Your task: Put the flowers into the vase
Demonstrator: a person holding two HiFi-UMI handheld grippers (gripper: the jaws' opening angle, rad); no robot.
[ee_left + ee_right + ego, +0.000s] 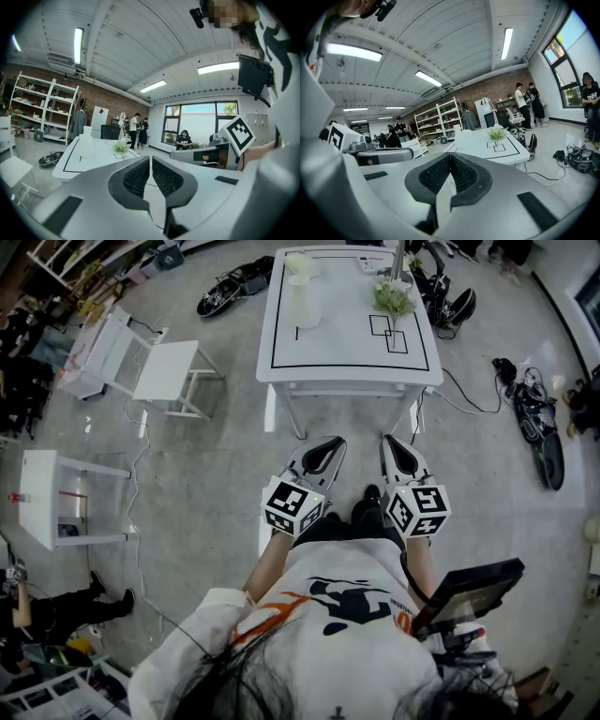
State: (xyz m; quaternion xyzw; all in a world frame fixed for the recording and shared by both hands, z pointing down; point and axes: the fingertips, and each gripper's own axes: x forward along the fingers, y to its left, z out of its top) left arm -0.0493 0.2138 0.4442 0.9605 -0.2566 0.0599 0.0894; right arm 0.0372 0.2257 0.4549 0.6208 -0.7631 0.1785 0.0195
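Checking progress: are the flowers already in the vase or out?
Out: the pale green flower bunch sits at the right of the white table, apart from the tall white vase.

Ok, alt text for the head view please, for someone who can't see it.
Seen from above, a person holds the left gripper and right gripper, both shut and empty, short of a white table. On it are a white vase at left and flowers at right.
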